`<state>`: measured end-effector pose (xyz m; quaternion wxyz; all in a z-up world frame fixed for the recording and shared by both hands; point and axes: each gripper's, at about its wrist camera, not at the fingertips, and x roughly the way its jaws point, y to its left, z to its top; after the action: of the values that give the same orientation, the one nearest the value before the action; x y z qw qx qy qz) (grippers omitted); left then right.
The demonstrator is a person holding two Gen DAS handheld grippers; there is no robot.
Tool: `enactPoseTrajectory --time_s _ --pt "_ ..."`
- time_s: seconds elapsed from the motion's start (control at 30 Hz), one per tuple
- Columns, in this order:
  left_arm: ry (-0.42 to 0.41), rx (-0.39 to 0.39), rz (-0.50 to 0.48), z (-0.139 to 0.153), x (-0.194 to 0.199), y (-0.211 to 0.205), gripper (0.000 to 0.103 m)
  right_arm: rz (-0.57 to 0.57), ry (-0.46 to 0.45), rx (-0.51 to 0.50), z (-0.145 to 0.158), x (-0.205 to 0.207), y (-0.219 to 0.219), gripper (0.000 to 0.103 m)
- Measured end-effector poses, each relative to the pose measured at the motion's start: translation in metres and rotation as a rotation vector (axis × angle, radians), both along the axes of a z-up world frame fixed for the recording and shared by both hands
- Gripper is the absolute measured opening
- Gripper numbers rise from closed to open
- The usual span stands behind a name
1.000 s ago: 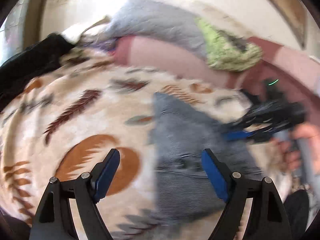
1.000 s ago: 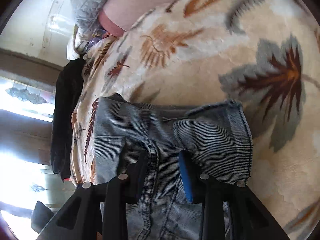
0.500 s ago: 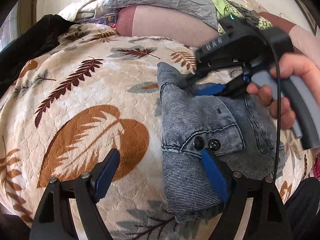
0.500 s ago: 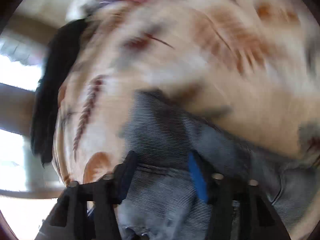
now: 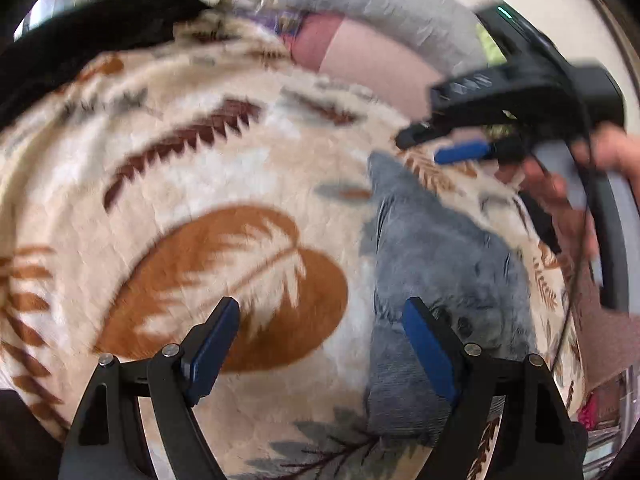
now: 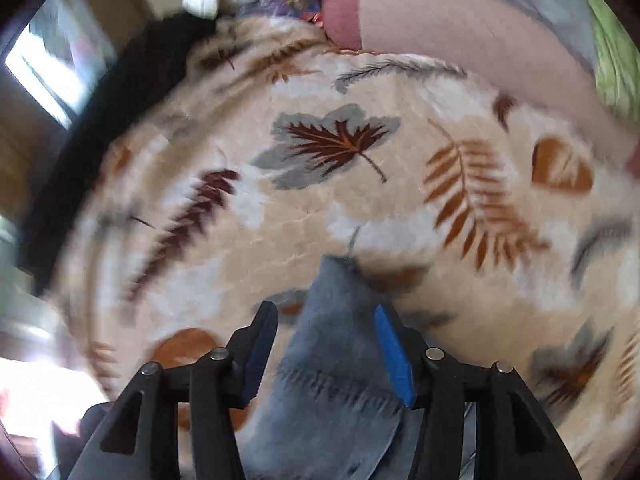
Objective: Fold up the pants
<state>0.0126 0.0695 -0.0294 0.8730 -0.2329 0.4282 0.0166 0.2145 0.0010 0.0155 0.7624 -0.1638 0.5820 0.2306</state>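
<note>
The grey-blue denim pants [image 5: 436, 280] lie folded in a compact bundle on a cream blanket with leaf prints [image 5: 208, 200]. My left gripper [image 5: 324, 352] is open and empty, just above the blanket, its right finger beside the bundle's left edge. My right gripper [image 5: 436, 144] shows in the left wrist view, open, in the air beyond the bundle's far corner. In the right wrist view the right gripper [image 6: 324, 352] is open above the pants [image 6: 332, 364], holding nothing.
A black garment [image 5: 80, 44] lies along the blanket's far left edge. A pink bolster [image 5: 368, 64] and a grey quilt [image 5: 384, 4] lie at the back. A green cloth [image 6: 616, 52] sits far right. A window [image 6: 48, 72] is at the left.
My right gripper has opened wider and lifted off the pants, moving back past the bundle's far corner. The left gripper has stayed open and shifted slightly. The bundle stays folded.
</note>
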Motion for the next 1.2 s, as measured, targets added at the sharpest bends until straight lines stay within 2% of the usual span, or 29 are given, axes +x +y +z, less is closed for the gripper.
enactPoseTrajectory --time_s 0.1,0.2,0.27,0.3,0.33,0.4,0.47,0.53,0.67,0.77,0.9,1.03,1.1,1.17,1.2 --pt "-0.011 0.018 -0.018 0.002 0.001 -0.006 0.084 0.031 0.039 -0.079 -0.018 0.011 0.016 0.055" --pt "-0.018 -0.037 -0.039 0.001 0.004 -0.004 0.084 0.072 0.045 -0.144 -0.030 0.017 0.029 0.055" --pt "-0.034 -0.055 -0.069 0.002 0.004 -0.009 0.084 0.067 0.109 -0.129 -0.043 0.022 0.029 0.054" --pt "-0.047 -0.052 -0.093 0.005 0.005 -0.014 0.084 0.062 0.127 -0.127 -0.047 0.023 0.027 0.040" --pt "-0.050 -0.038 -0.117 0.006 0.006 -0.019 0.084 0.054 0.136 -0.126 -0.050 0.025 0.022 0.033" --pt "-0.014 -0.011 -0.165 0.002 0.011 -0.030 0.081 0.016 0.153 -0.097 -0.053 0.029 0.012 0.025" --pt "0.005 -0.009 -0.191 -0.001 0.013 -0.035 0.073 -0.035 0.152 -0.054 -0.052 0.033 0.000 0.024" --pt "-0.011 0.000 -0.233 0.003 0.014 -0.041 0.053 -0.083 0.151 -0.009 -0.053 0.033 -0.010 0.024" --pt "-0.042 0.095 -0.261 0.010 0.010 -0.056 0.045 -0.235 0.176 0.121 -0.056 0.038 -0.036 0.024" --pt "-0.049 0.114 -0.259 0.011 0.007 -0.061 0.045 -0.318 0.179 0.192 -0.057 0.039 -0.053 0.024" --pt "-0.056 0.130 -0.259 0.013 0.002 -0.063 0.045 -0.374 0.193 0.258 -0.048 0.035 -0.070 0.028" --pt "-0.068 0.165 -0.262 0.017 -0.005 -0.066 0.045 -0.386 0.151 0.267 -0.028 0.029 -0.081 0.035" --pt "-0.071 0.172 -0.256 0.018 -0.008 -0.066 0.045 -0.383 0.126 0.285 -0.017 0.025 -0.087 0.051" --pt "-0.074 0.174 -0.250 0.019 -0.009 -0.066 0.045 -0.386 0.091 0.287 -0.007 0.020 -0.096 0.058" --pt "-0.076 0.174 -0.249 0.019 -0.011 -0.067 0.045 -0.391 0.071 0.281 -0.004 0.018 -0.096 0.059"
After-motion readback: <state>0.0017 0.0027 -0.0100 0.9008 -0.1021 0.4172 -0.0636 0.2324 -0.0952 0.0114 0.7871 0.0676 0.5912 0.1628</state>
